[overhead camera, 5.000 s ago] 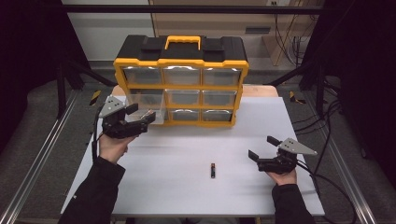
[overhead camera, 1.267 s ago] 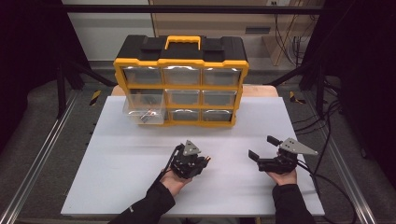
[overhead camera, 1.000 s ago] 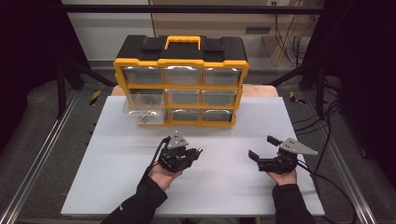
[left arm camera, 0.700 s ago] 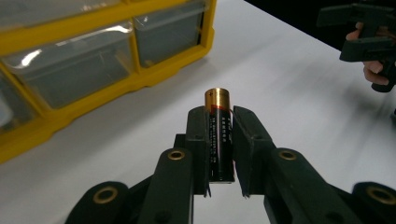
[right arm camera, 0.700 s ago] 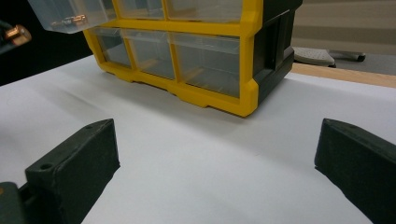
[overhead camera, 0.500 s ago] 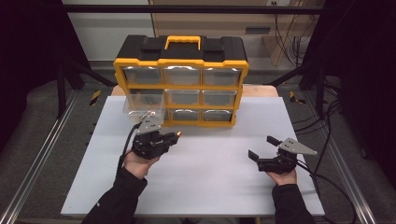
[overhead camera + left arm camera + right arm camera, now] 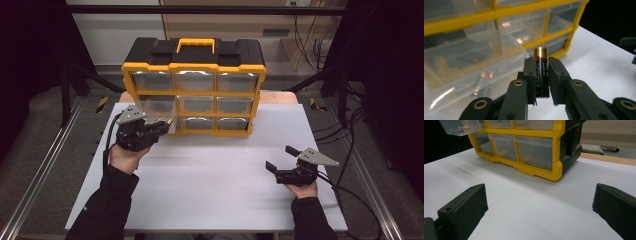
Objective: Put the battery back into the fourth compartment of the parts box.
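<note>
the left gripper (image 7: 541, 75) is clamped on a black battery (image 7: 542, 72) with a gold tip, held upright between its jaws, just in front of a pulled-out clear drawer (image 7: 471, 65) of the yellow organizer (image 7: 194, 85). small metal pieces lie in that drawer; what they are is too blurred to tell. the right gripper (image 7: 282, 159) rests low over the white table (image 7: 210, 180), well apart from the organizer, its jaws spread wide and holding nothing.
</note>
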Action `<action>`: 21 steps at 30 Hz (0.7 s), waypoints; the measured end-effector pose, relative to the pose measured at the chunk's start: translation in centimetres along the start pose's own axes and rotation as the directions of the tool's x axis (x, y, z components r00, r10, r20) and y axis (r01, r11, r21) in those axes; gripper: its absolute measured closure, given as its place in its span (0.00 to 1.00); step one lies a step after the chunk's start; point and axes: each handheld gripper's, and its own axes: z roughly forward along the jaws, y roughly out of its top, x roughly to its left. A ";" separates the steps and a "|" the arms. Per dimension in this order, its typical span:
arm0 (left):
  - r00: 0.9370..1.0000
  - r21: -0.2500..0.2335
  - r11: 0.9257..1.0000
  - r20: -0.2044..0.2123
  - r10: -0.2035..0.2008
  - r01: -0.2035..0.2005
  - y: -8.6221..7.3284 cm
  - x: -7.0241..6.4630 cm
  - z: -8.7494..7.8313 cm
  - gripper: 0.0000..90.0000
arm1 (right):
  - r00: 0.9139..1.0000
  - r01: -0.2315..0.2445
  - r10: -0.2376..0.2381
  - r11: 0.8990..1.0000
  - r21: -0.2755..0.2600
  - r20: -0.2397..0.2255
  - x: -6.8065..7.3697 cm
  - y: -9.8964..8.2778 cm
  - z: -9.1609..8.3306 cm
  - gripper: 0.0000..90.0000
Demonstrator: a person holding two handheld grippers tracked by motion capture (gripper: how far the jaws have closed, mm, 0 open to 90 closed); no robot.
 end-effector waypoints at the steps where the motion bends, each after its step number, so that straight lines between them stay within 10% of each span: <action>1: 1.000 -0.004 1.000 -0.006 -0.002 0.002 0.2 0.2 -0.1 0.84 | 1.000 0.001 -0.001 1.000 0.000 0.000 0.0 0.0 0.0 0.00; 21: 0.993 -0.018 1.000 -0.116 -0.013 0.011 2.7 4.9 0.5 0.84 | 1.000 0.003 -0.003 1.000 -0.001 0.000 0.0 0.0 0.0 0.00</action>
